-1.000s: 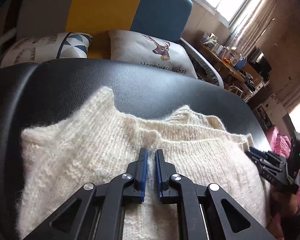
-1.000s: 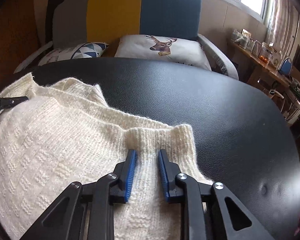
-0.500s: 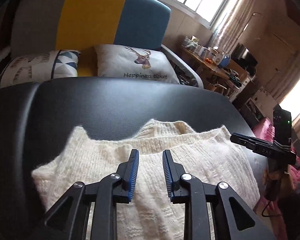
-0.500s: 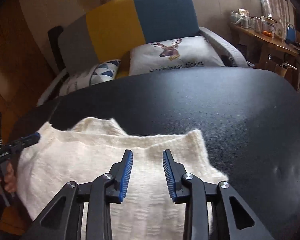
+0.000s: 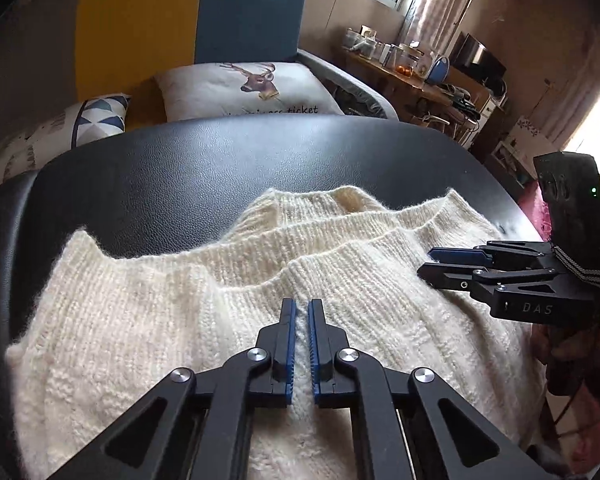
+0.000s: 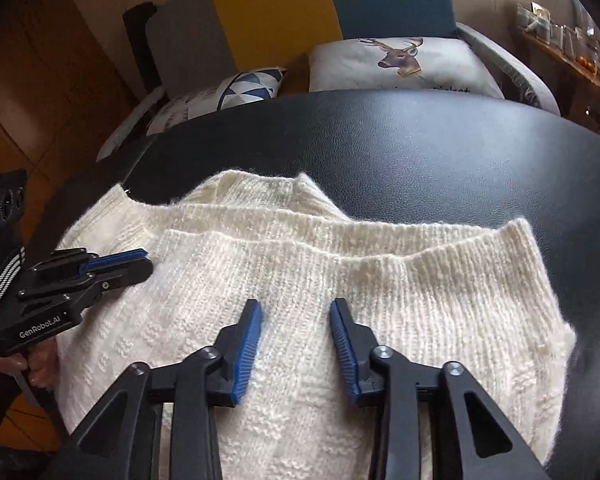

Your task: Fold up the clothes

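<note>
A cream knitted sweater point(image 5: 140, 320) lies folded on the black leather-like table point(image 5: 220, 160), its ribbed edges layered toward the far side. My left gripper point(image 5: 302, 304) hovers just over the sweater's middle, its fingers nearly together with only a thin slit and no cloth pinched. From the right wrist view it point(image 6: 146, 264) rests at the sweater's point(image 6: 420, 288) left side. My right gripper point(image 6: 296, 306) stands open above the ribbed band, nothing between its fingers. In the left wrist view it point(image 5: 432, 262) sits turned on its side at the sweater's right edge.
Behind the table point(image 6: 420, 152) stands a grey, yellow and blue sofa with a deer cushion point(image 5: 252, 88) and a triangle-pattern cushion point(image 5: 96, 116). A cluttered wooden desk point(image 5: 420, 72) is at the far right. Hands grip both tool handles point(image 5: 560, 360).
Both grippers dropped back close to the sweater after lifting away. The left fingers narrowed from open to almost together. The right fingers spread wider.
</note>
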Available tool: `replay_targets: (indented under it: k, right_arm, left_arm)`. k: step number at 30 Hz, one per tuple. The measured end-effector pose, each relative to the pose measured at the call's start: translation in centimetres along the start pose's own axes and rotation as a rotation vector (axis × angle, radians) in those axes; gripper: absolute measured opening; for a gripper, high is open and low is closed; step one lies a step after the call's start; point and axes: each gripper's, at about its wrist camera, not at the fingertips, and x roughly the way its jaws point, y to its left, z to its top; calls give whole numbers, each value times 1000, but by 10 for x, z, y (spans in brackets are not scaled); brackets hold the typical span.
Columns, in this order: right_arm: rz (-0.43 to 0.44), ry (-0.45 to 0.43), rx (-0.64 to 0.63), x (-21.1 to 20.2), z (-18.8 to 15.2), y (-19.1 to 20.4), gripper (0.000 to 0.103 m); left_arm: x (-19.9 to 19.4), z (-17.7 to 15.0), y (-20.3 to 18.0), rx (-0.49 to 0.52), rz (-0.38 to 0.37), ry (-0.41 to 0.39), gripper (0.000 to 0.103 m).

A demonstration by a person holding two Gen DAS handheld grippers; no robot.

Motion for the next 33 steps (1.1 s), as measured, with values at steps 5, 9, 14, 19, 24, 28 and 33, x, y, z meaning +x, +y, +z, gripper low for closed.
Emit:
replay_targets:
  k: [5, 9, 14, 19, 24, 28, 33]
  right_arm:
    - [-83, -100, -60, -20, 17, 11, 5]
    - [-188, -79, -61, 0, 20, 1, 5]
    - [-212, -99, -59, 18, 6, -3, 5]
    - [-168, -86, -24, 14, 7, -10, 7]
    - [7, -160, 77, -19, 22, -27, 19]
    - [23, -150, 55, -19, 34, -35, 20]
    - [-114, -42, -12, 14, 33, -44, 20]
  left_arm:
    - [-29, 25, -8, 5, 0, -172, 4]
    - [7, 30, 4, -16, 66, -107, 6]
    - [31, 21, 22, -100, 16, -36, 9]
    - [4, 20, 28, -139, 9, -69, 9]
    - [-46, 20, 60, -111, 207, -168, 11]
    - [-40, 20, 99, -146, 276, -81, 24]
    - [-22, 8, 110, -172, 311, -8, 14]
